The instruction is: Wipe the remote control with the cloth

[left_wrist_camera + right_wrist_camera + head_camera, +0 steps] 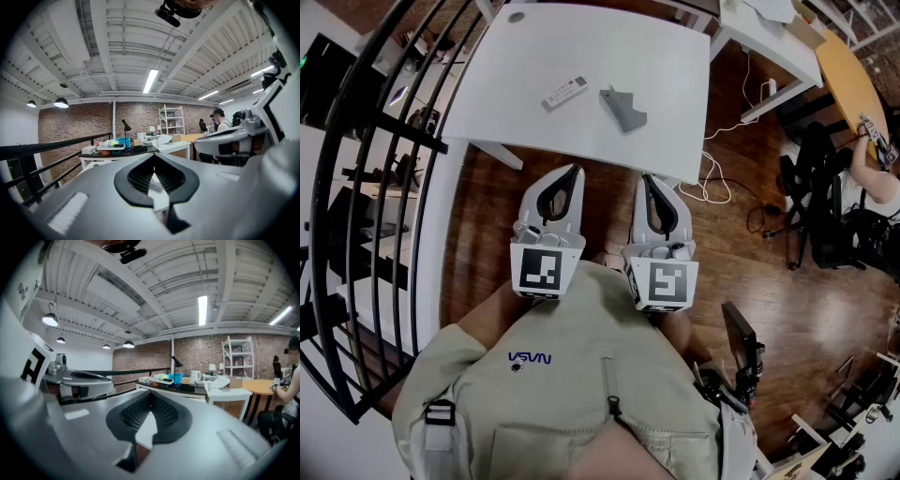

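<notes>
Item, left: your left gripper, held close in front of your chest over the wooden floor, jaws pressed together with nothing between them. Item, on the white table ahead: the remote control, lying flat and slantwise near the table's middle, untouched. Item, just beside it to the right, not touching: the cloth, grey, crumpled into a small heap. Item, right: your right gripper, level with the left and well short of the table edge, jaws likewise clenched and empty. Step in hand, by my reading: none begun; the wipe is yet to start and both tools are at rest. Next move calls for parting the jaws of one gripper, reaching forward over the table edge, and pinching the cloth's raised fold; the other may steady the remote control.
</notes>
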`<state>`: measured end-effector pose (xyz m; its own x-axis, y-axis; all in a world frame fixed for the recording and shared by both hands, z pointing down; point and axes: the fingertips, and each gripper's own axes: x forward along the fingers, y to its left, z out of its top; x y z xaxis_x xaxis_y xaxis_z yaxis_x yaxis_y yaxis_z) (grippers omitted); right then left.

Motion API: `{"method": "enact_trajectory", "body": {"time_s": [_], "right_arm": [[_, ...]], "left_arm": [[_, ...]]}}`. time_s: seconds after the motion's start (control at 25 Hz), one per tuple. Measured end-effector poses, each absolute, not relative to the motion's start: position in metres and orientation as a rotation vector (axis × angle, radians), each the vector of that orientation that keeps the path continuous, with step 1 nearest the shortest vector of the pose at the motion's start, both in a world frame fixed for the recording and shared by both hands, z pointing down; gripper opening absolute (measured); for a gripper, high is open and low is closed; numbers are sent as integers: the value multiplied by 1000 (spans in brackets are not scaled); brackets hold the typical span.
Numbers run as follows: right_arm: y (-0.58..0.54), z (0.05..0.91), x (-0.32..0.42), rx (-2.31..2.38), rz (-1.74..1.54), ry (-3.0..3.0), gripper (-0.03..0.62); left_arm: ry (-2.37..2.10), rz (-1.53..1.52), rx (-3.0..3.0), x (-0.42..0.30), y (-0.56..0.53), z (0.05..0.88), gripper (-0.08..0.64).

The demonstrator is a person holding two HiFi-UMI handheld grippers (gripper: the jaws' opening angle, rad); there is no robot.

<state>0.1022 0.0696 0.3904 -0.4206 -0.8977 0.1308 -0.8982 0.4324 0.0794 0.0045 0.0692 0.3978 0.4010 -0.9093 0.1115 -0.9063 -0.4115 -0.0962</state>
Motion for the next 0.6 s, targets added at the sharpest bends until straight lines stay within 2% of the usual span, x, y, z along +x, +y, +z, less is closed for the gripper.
{"method": "enact_trajectory", "body": {"time_s": [0.16,0.36,0.44,0.6], "right_arm": [[28,388,82,1612,-13,-2524,5],[-26,384,60,1648,14,-2457,5],[-51,388,49,1646,50,-2435,39],[-95,398,32,1681,97,-2383,51]], "left_arm": [[1733,-114,-2635,-11,19,388,6],[1632,-165,-2670,-38,-40,385,6],[1628,-176,-2687,-52,-68,388,6],[1573,-227,-2714,-76,-113,398,6]]}}
